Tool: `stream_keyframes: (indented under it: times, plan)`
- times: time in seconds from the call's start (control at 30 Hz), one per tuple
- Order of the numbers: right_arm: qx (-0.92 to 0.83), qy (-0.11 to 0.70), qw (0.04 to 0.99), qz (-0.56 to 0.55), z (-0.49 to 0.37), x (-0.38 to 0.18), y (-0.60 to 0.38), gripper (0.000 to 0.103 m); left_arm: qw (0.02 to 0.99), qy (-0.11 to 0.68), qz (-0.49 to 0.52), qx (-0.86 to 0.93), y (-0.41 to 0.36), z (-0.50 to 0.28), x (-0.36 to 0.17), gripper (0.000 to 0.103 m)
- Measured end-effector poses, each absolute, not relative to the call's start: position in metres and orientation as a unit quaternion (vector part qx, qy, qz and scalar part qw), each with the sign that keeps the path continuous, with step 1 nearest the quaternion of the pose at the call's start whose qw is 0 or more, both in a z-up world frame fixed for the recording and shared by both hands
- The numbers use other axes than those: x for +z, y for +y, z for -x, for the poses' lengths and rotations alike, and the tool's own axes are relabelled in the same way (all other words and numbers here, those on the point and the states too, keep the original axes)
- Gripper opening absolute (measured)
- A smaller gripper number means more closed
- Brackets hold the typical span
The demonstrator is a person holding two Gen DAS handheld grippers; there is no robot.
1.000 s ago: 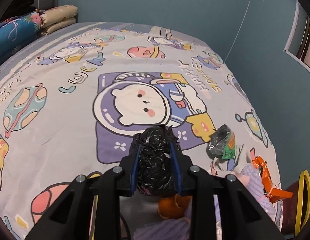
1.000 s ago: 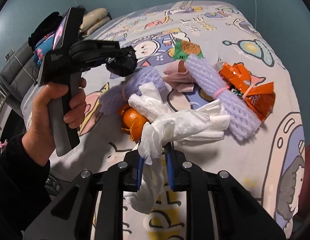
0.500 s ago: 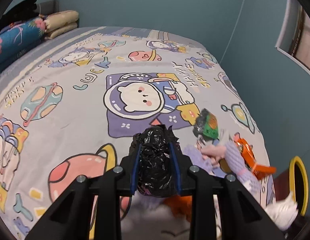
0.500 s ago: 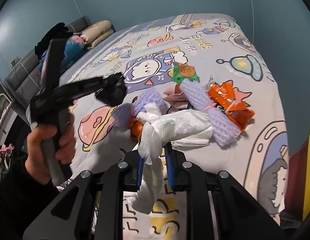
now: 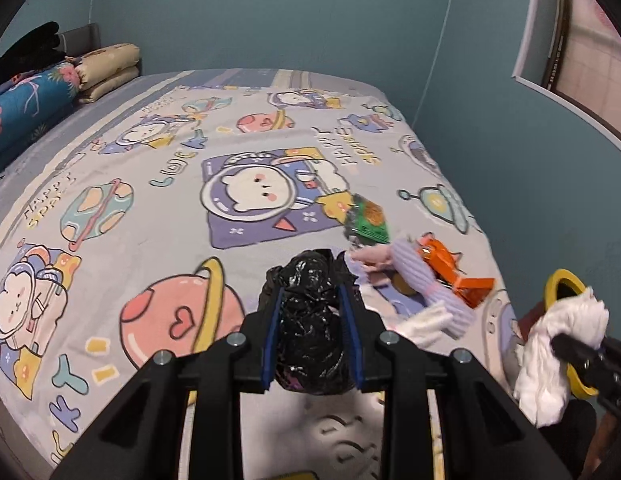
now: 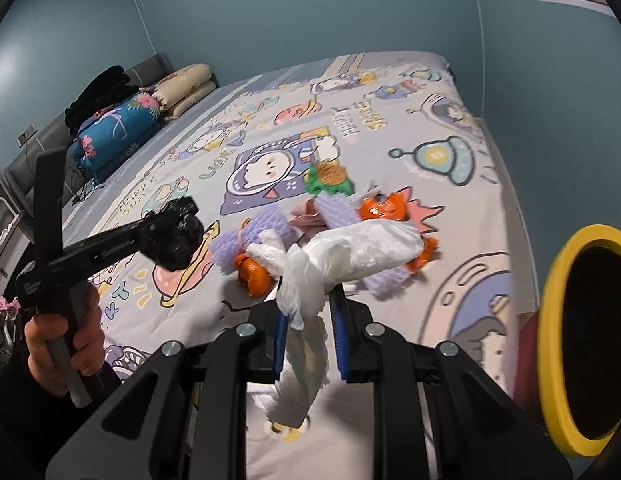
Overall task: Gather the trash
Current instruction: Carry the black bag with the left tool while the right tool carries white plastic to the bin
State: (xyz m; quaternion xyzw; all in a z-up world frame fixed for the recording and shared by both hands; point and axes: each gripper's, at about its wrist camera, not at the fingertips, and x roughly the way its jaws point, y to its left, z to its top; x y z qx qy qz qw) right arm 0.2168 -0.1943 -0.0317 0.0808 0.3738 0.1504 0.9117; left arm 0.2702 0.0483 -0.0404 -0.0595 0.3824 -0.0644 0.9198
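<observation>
Looking along my left tongs (image 5: 312, 328), I see them pinching a crumpled black bag (image 5: 310, 320) between their blue pads, held above the bed (image 5: 150, 168). Further right on the cartoon-print sheet lies the remaining litter: a green packet (image 5: 366, 222), a purple foam sleeve (image 5: 424, 280) and an orange wrapper (image 5: 450, 268). At the far right edge my right tongs carry a white bag (image 5: 558, 344) in front of the bin's yellow rim (image 5: 560, 280).

Turning to the right wrist view, my right tongs (image 6: 308, 332) are pressed onto the white bag (image 6: 350, 256), which billows above the pads and trails below them. The bin (image 6: 550, 300), its mouth dark, sits just off the bed's corner at the right. My left tongs (image 6: 174, 236) hover at left with the black bag.

I judge the step in hand is dropping the white bag. To do it well, I should bring the tongs squarely over the mouth before letting go, so the trailing tail clears the rim, and keep the left tongs out of the way.
</observation>
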Motion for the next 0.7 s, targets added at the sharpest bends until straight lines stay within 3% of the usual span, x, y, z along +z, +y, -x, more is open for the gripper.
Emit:
stream_keyframes:
  times: [0.7]
  plan:
    - [0.092,0.313,0.94,-0.105,-0.193,0.006,-0.293,0.018,0.929,0.352,0.039,-0.11,-0.04,-0.251,0.008,0.026]
